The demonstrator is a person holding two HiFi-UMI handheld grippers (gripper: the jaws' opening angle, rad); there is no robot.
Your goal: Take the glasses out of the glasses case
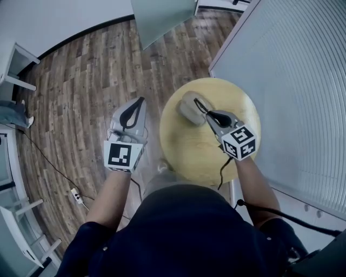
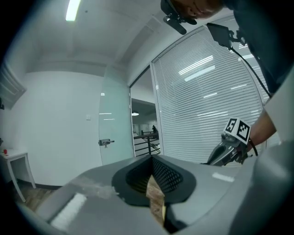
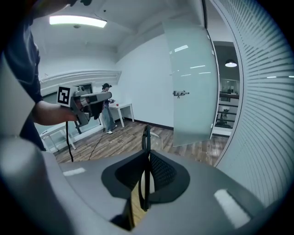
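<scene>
A grey glasses case [image 1: 186,110] lies on the far part of the round wooden table [image 1: 200,151]. My right gripper [image 1: 200,104] reaches over the case, shut on the glasses [image 3: 146,134]. Their thin black frame stands upright between the jaws, and a clear lens [image 3: 157,143] shows beyond the tips. In the head view the glasses show only as a dark sliver at the gripper's tip. My left gripper [image 1: 141,100] hangs over the wooden floor left of the table. Its jaws are shut with nothing between them [image 2: 152,159].
A wall of white blinds [image 1: 292,81] runs close along the table's right side. A frosted glass door [image 1: 162,16] stands beyond the table. White tables [image 1: 13,65] line the left wall, and a cable with a power strip [image 1: 76,195] lies on the floor. A person [image 3: 107,114] stands far off.
</scene>
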